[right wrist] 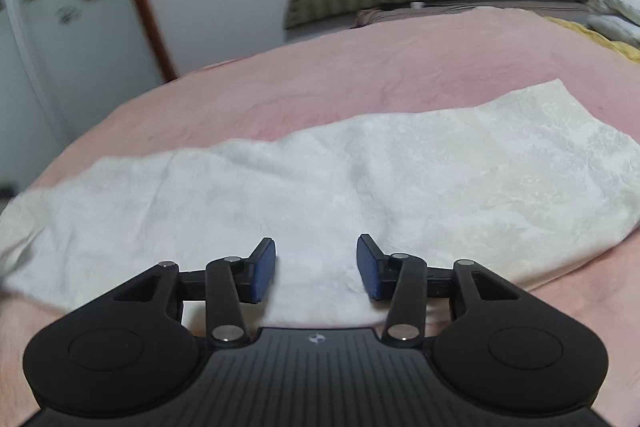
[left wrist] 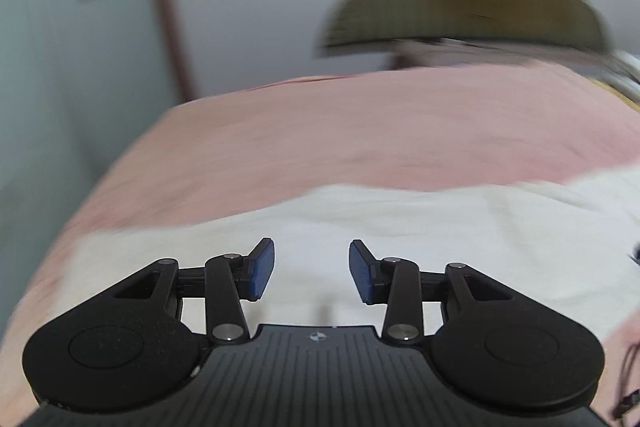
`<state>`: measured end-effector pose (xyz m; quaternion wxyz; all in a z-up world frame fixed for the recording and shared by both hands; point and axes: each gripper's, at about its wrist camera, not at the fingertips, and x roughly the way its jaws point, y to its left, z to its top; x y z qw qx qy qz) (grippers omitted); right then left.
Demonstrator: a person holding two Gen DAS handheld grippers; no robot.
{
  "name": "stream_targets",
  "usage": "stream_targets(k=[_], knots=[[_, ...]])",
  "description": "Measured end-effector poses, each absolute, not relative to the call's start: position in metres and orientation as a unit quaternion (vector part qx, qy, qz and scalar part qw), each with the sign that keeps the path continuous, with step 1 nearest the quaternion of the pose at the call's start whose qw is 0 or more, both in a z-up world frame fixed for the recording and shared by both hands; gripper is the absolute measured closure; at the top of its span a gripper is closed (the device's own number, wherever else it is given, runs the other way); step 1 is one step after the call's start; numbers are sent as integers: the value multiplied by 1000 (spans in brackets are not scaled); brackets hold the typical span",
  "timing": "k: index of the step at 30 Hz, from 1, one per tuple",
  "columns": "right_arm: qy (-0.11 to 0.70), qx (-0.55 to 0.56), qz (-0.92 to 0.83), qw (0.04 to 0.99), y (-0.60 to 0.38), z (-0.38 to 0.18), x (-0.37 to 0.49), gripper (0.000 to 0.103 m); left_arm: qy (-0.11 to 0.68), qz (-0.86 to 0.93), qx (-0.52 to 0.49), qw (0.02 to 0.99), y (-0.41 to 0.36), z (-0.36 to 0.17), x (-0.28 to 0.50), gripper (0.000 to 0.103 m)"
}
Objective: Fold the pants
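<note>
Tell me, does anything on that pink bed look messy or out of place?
Nothing is spilled or damaged. The white pants lie rumpled and slanted across the pink bedspread, their edges uneven. Both claws, left and right, are open and hold nothing.

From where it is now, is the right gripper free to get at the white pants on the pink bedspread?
Probably yes. The right gripper is open with nothing between its pads, and the white pants lie flat on the pink bedspread straight ahead of it. Nothing lies in the way.

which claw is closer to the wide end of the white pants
Right. The right claw looks over the pants, wide end fully visible; the left claw sees it cut off at right.
</note>
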<state>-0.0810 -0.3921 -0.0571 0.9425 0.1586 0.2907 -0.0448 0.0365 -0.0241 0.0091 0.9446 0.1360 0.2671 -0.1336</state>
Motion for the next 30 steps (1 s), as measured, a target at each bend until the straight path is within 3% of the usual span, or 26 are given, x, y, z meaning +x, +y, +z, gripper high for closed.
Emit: stream_targets(k=[6,13,19,21,23,25,27,30], knots=[[203,220,-202,932,-436,-41,-136,58,273,-222,185,917,-101,-23,26,51],[225,328,-250,883,-480,-70,-157,57,296,-240,207,901,-124,-60,34,48],[178,371,-254,875,-501,-80,-138,57,294,-261,197,898,-143,-54,32,48],[158,398,-262,865,-513,-84,-135,59,296,-268,191,897,-147,-50,33,47],[142,419,-263,857,-521,-88,-132,80,298,-271,185,897,-149,-48,35,47],[133,417,-261,861,-520,-87,-130,86,304,-277,171,895,-151,-44,41,47],[135,373,-267,878,-512,-77,-124,87,323,-294,129,890,-152,-39,53,46],[154,205,-275,927,-471,-44,-106,90,372,-335,5,866,-145,-33,80,39]])
